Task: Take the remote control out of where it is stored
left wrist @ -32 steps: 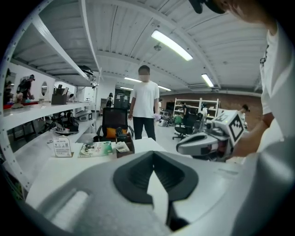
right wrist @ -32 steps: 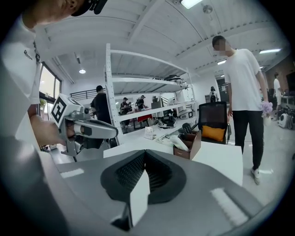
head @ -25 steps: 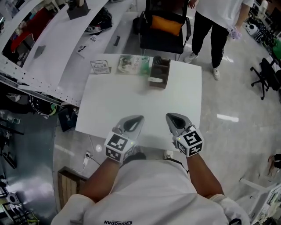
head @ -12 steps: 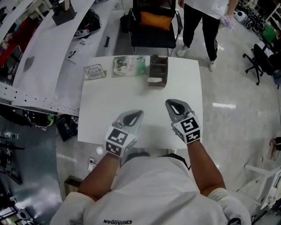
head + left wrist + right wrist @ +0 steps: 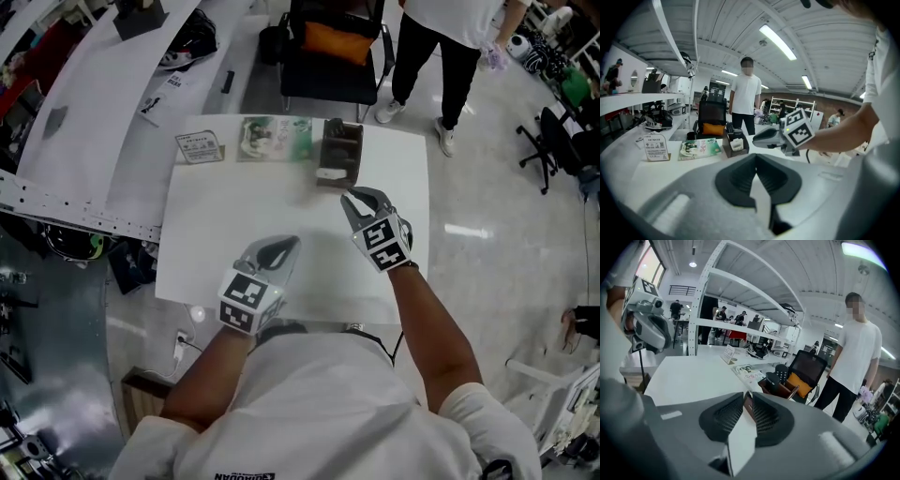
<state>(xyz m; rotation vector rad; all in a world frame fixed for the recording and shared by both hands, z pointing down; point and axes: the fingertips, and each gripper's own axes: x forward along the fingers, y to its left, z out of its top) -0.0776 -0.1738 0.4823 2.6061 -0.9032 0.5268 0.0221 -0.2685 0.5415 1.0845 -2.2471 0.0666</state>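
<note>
Approach step: my R gripper [image 5: 359, 197], jaws just opening a crack w/ nothing between, sat just short of the brown holder [image 5: 339, 157] at the table [image 5: 234, 225] far edge where the remote [image 5: 335, 126] stood upright, L gripper [image 5: 281, 247] closed & empty, so next I'd prob need wider jaws lined up on the remote's top.

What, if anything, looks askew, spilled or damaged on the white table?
Nothing stands out. The brown holder stands upright near the far edge of the table, with the remote control upright inside. The green booklet and sign card sit in a row beside it.
</note>
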